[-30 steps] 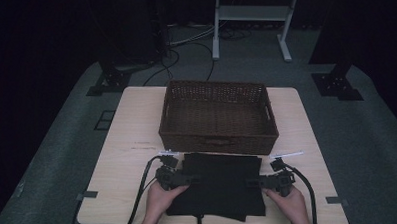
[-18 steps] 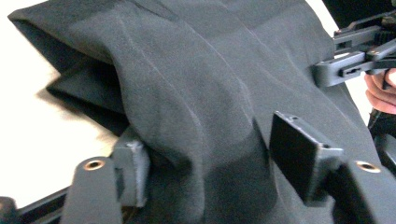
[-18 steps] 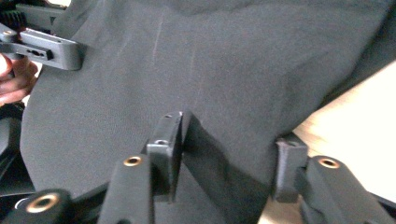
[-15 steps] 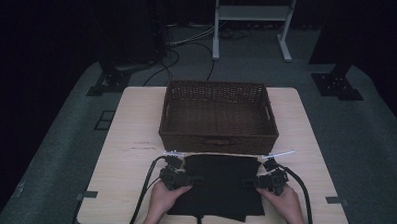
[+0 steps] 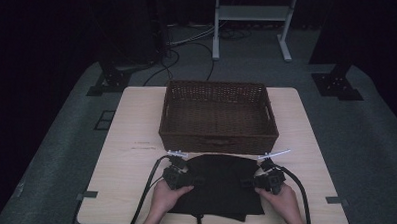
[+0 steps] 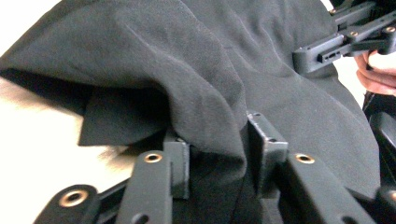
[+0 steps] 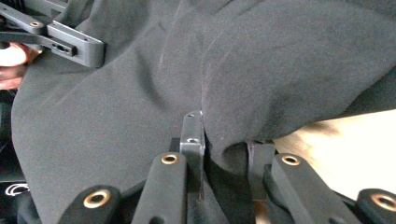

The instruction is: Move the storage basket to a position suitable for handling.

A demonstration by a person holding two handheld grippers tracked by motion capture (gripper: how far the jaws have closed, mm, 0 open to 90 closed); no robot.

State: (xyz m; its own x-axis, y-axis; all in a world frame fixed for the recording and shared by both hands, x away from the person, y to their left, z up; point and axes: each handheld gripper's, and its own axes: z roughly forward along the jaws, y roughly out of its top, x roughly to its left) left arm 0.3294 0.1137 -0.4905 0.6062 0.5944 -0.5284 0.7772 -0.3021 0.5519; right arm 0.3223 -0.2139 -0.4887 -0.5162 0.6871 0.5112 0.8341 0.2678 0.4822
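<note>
Both grippers have slid inward since a second ago. At lower left, the left gripper [image 5: 191,181] pinches the black cloth [image 5: 219,185] in the frame's lower middle; the right gripper [image 5: 248,183] pinches its other side. Folding looks half done. The wicker basket [image 5: 218,138] above waits.

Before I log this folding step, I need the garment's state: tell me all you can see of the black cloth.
The black cloth is a soft, matte, woven-looking fabric lying on the near edge of the wooden table, just in front of the wicker basket. It looks folded in layers, with wrinkles and a loose lower flap. The left gripper pinches a bunched fold at its left edge, and the right gripper pinches its right edge. Both edges are lifted slightly.
</note>
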